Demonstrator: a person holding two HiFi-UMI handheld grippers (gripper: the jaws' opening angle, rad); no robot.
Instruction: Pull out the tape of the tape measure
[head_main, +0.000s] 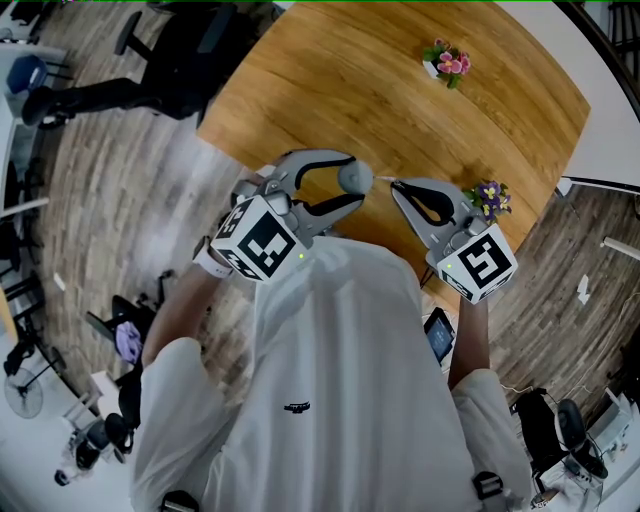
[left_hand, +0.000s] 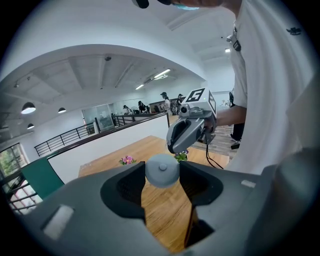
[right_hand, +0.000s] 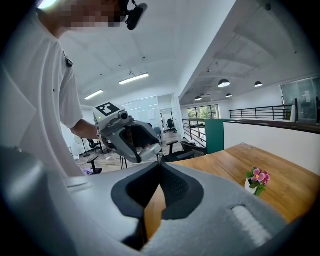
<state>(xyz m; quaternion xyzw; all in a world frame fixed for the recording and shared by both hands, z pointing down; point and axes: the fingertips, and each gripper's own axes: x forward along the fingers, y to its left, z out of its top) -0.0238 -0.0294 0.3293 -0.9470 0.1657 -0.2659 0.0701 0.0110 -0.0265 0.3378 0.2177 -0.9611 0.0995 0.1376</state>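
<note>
Your left gripper (head_main: 354, 181) is partly open, its jaws clamped on either side of the round grey plastic tape measure (left_hand: 162, 170), which sits right at its fingertips. Your right gripper (right_hand: 159, 162) faces it tip to tip, just beside the tape measure. Its jaws are pressed fully together, and they seem to pinch the thin silvery tape tip (right_hand: 160, 155) sticking out of the case, though that sliver is too small to be sure of. Both grippers hang above the near edge of the honey-coloured wooden table (head_main: 330, 90). A small pot of purple flowers (head_main: 489, 198) stands just beyond your right gripper. A small white pot of pink flowers (head_main: 447, 62) stands well ahead of both
</note>
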